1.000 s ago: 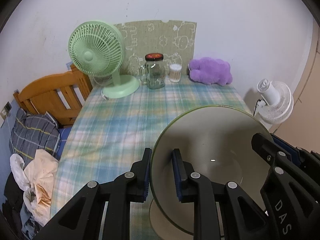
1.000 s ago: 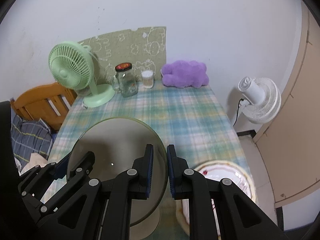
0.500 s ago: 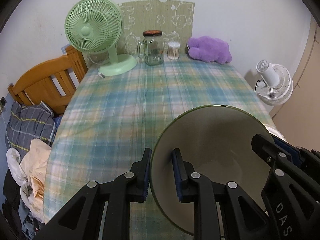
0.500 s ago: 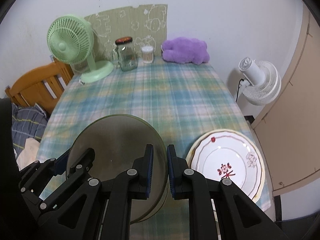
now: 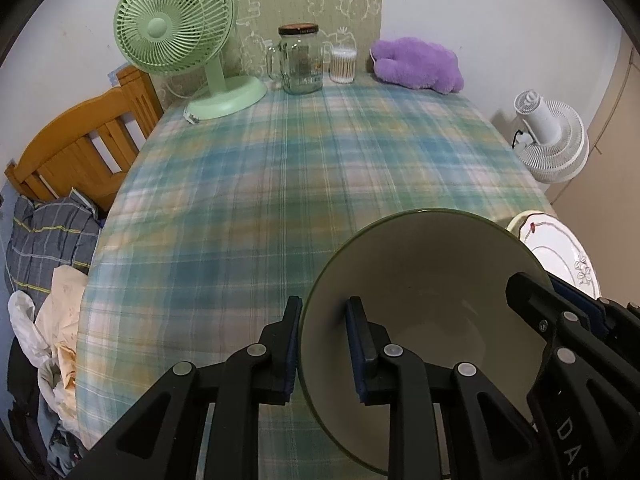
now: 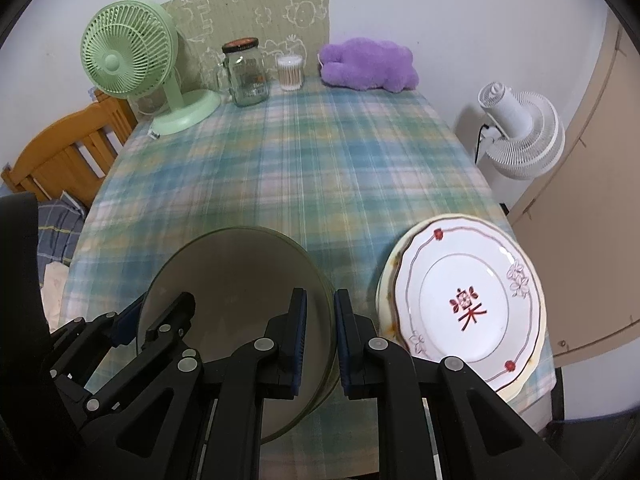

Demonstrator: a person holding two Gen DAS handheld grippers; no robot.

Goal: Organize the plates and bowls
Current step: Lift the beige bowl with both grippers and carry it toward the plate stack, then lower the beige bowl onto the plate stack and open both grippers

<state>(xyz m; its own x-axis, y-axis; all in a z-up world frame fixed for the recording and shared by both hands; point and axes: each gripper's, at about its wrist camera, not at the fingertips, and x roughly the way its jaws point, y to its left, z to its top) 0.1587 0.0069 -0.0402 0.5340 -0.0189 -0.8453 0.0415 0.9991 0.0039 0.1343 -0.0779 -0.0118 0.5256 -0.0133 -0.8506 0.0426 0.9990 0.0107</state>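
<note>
A large bowl (image 5: 432,280), cream inside with a dark green rim, hangs low over the front of the plaid-covered table (image 5: 260,200). My left gripper (image 5: 324,348) is shut on its left rim, one finger inside and one outside. My right gripper (image 6: 320,332) is shut on the opposite rim of the bowl (image 6: 232,272). Just right of the bowl lies a stack of plates (image 6: 464,300), a white one with a red pattern on top of a cream one. Whether the bowl's base touches the cloth I cannot tell.
Along the far edge stand a green desk fan (image 5: 172,28), a glass jar (image 5: 300,60), a tub of cotton swabs (image 5: 343,64) and a purple plush toy (image 5: 416,64). A wooden chair (image 5: 80,148) and heaped clothes (image 5: 48,240) are at left, a white floor fan (image 6: 520,128) at right.
Both grippers have sunk toward the table with the bowl held between them and tipped further down. The stack of plates has come fully into the right wrist view.
</note>
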